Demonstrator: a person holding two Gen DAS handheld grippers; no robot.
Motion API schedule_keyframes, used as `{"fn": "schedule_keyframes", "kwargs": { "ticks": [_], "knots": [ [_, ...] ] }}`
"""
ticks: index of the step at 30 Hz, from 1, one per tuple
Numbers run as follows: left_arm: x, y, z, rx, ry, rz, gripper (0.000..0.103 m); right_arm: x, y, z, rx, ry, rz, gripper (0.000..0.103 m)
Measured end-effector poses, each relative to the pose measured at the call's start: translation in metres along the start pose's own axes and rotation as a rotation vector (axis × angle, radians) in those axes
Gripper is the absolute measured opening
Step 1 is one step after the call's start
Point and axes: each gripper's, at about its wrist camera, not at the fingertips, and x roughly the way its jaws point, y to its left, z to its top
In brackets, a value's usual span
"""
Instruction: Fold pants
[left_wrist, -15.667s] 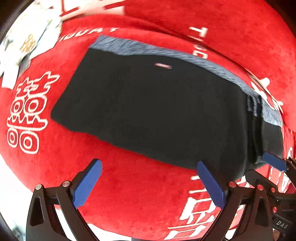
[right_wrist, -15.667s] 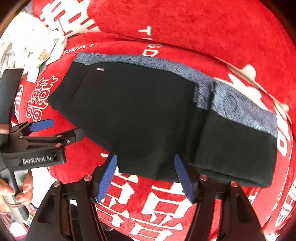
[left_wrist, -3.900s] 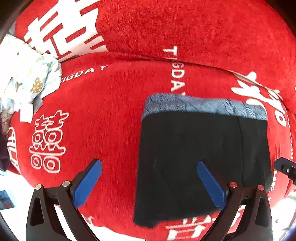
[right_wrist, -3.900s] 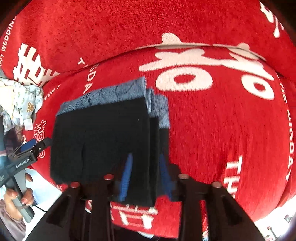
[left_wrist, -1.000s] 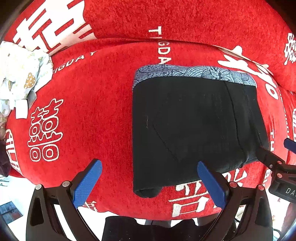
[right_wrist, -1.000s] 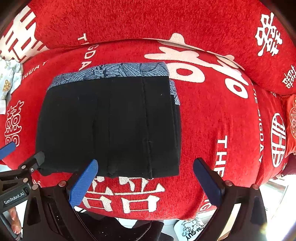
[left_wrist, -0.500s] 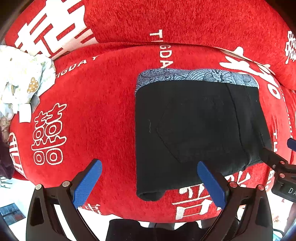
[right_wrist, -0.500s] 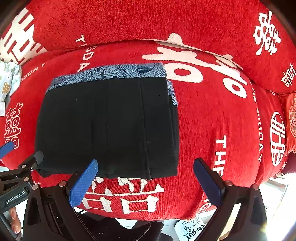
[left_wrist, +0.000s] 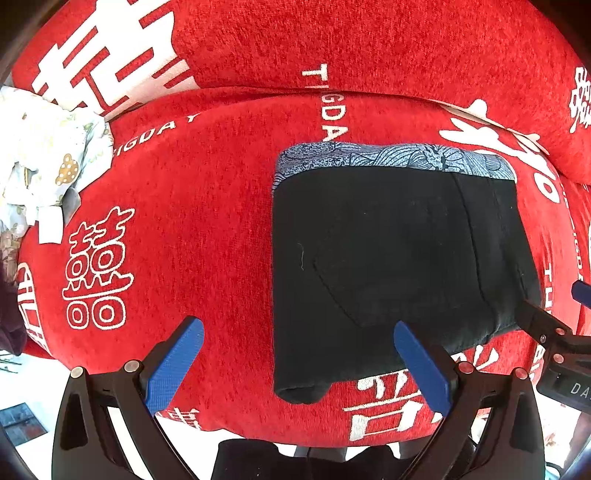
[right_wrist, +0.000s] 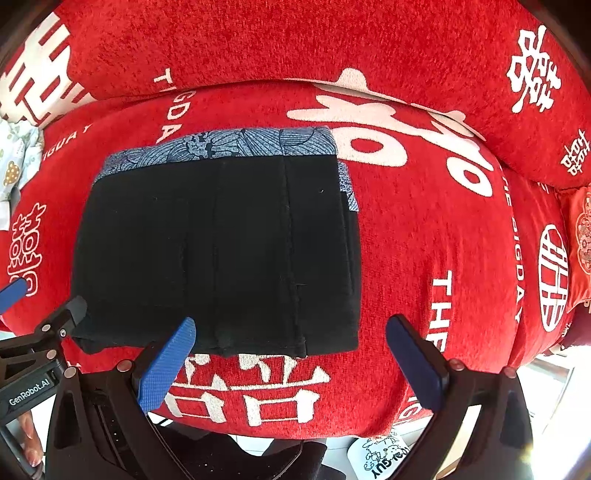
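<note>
The black pants (left_wrist: 391, 254) lie folded into a compact rectangle on the red sofa seat (left_wrist: 192, 221), with a blue-grey patterned waistband (left_wrist: 388, 158) along the far edge. They also show in the right wrist view (right_wrist: 221, 251). My left gripper (left_wrist: 295, 362) is open and empty, held back just off the pants' near left corner. My right gripper (right_wrist: 291, 358) is open and empty, just off the pants' near right edge. Each gripper shows at the edge of the other's view.
The red sofa cover bears white lettering, with the backrest (left_wrist: 332, 44) behind. A crumpled white patterned cloth (left_wrist: 40, 155) lies at the far left of the seat. A red cushion (right_wrist: 580, 229) sits at the far right. The seat's front edge drops off just below the grippers.
Over the last second both grippers stayed open and drifted only slightly. The folded pants have not moved. Earlier, the right gripper was shut on the pants' edge and has since let go.
</note>
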Motion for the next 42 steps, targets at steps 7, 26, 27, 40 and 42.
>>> {"fn": "schedule_keyframes", "kwargs": {
  "ticks": [7,26,27,40,42],
  "knots": [
    [-0.001,-0.003,-0.002,0.000,-0.011,0.008,0.103,0.000,0.000,0.000,-0.007,-0.006,0.005,0.103],
    [-0.001,-0.030,-0.009,-0.025,-0.014,0.013,0.103,0.007,-0.018,-0.003,-0.009,-0.025,0.058,0.103],
    [-0.002,-0.031,-0.008,-0.030,-0.017,0.015,0.103,0.007,-0.019,-0.002,-0.011,-0.026,0.060,0.103],
    [0.002,-0.035,-0.001,-0.056,-0.014,0.033,0.103,0.014,-0.021,0.003,-0.045,-0.023,0.090,0.103],
    [0.003,-0.036,0.000,-0.053,-0.013,0.035,0.103,0.015,-0.021,0.004,-0.048,-0.020,0.094,0.103]
  ]
}}
